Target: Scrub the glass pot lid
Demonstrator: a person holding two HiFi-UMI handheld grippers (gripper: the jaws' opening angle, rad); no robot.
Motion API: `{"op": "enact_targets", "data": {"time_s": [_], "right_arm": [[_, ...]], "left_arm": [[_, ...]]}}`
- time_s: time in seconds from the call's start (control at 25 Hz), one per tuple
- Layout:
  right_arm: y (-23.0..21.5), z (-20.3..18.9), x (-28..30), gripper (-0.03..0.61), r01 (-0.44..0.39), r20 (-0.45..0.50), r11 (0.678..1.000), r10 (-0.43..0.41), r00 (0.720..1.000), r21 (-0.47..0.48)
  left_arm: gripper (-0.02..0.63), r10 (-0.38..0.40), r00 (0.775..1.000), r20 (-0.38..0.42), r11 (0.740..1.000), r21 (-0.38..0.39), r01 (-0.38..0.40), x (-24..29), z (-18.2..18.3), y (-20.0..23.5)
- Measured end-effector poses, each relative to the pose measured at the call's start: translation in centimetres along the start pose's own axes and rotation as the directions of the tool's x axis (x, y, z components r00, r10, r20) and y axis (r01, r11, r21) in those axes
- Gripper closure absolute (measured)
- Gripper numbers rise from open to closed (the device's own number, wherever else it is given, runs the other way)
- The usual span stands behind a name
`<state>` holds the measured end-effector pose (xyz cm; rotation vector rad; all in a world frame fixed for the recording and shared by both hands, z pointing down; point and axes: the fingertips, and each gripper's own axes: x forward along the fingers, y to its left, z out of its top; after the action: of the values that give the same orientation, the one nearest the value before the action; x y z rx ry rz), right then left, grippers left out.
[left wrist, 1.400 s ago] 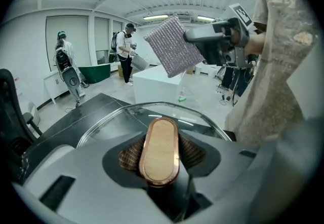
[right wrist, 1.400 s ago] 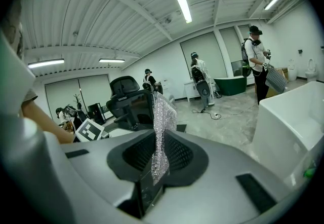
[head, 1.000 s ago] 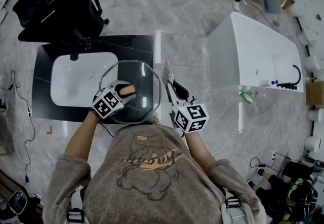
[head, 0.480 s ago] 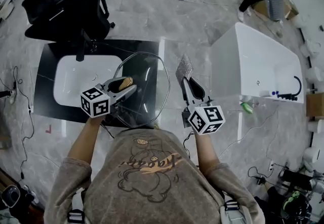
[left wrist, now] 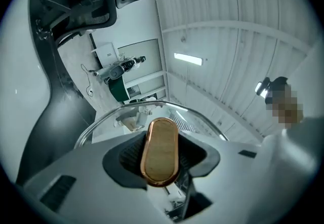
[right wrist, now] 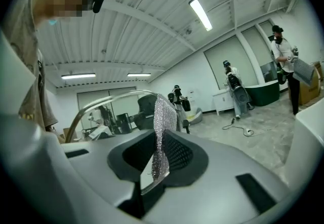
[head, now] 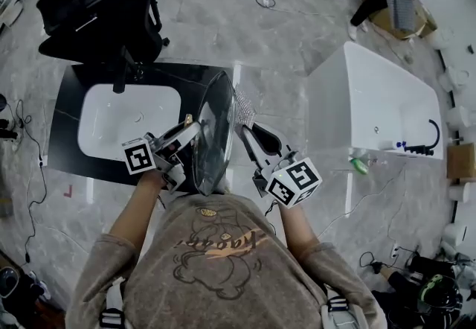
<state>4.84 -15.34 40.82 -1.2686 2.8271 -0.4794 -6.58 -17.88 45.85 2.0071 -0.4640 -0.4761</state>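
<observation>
grey marble floor surrounds a black desk (head: 67,149) with a white sink (head: 111,119). above the desk's right edge the left claw (head: 186,128) is clamped on the wooden knob (left wrist: 160,151) of the glass lid (head: 212,138), which stands on edge. the right claw (head: 245,126) pinches a silver mesh scrubber (head: 244,109) just beside the lid's other face.

- Grey marble floor (head: 297,37).
- Black worktop (head: 63,134) with white sink (head: 119,119), left of the left tool (head: 186,126).
- White bathtub (head: 372,89), right of the right tool (head: 249,126).
- Black office chair (head: 97,15) beyond.
</observation>
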Motion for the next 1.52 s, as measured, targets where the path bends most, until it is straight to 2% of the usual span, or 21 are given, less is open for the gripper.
{"op": "enact_targets", "data": {"time_s": [0.12, 0.28, 0.52, 0.72, 0.88, 1.16, 1.52], "right_arm": [[2.0, 1.1, 1.1, 0.509, -0.069, 0.010, 0.997, 0.069, 0.998, -0.027], [3.7, 2.0, 1.5, 0.509, -0.133, 0.016, 0.991, 0.133, 0.991, -0.033], [5.8, 3.0, 2.0, 0.509, -0.206, 0.006, 0.977, 0.207, 0.978, -0.063], [5.4, 3.1, 2.6, 0.509, -0.210, 0.011, 0.976, 0.211, 0.977, -0.061], [4.3, 2.7, 3.6, 0.509, -0.197, -0.015, 0.977, 0.197, 0.980, -0.080], [2.7, 1.5, 5.5, 0.509, -0.185, -0.051, 0.979, 0.182, 0.982, -0.087], [-0.1, -5.2, 8.3, 0.509, -0.141, -0.213, 0.989, 0.129, 0.968, -0.044]], "left_arm": [[0.431, -0.023, 1.000, 0.014, 0.999, -0.037, 0.024, 0.2, -0.3, 0.0], [0.431, -0.058, 0.996, 0.068, 0.988, -0.140, 0.067, 0.3, -0.4, 0.0], [0.431, -0.070, 0.997, 0.042, 0.985, -0.152, 0.076, 0.5, -0.8, -0.1], [0.431, -0.096, 0.995, 0.014, 0.983, -0.154, 0.097, 0.7, -1.0, -0.4], [0.431, -0.144, 0.989, -0.018, 0.980, -0.141, 0.140, 1.4, -1.6, -1.7], [0.433, -0.199, 0.980, 0.012, 0.963, -0.182, 0.198, 2.0, -1.3, -3.0], [0.433, -0.230, 0.971, 0.073, 0.947, -0.215, 0.240, 2.3, -0.1, -3.2]]}}
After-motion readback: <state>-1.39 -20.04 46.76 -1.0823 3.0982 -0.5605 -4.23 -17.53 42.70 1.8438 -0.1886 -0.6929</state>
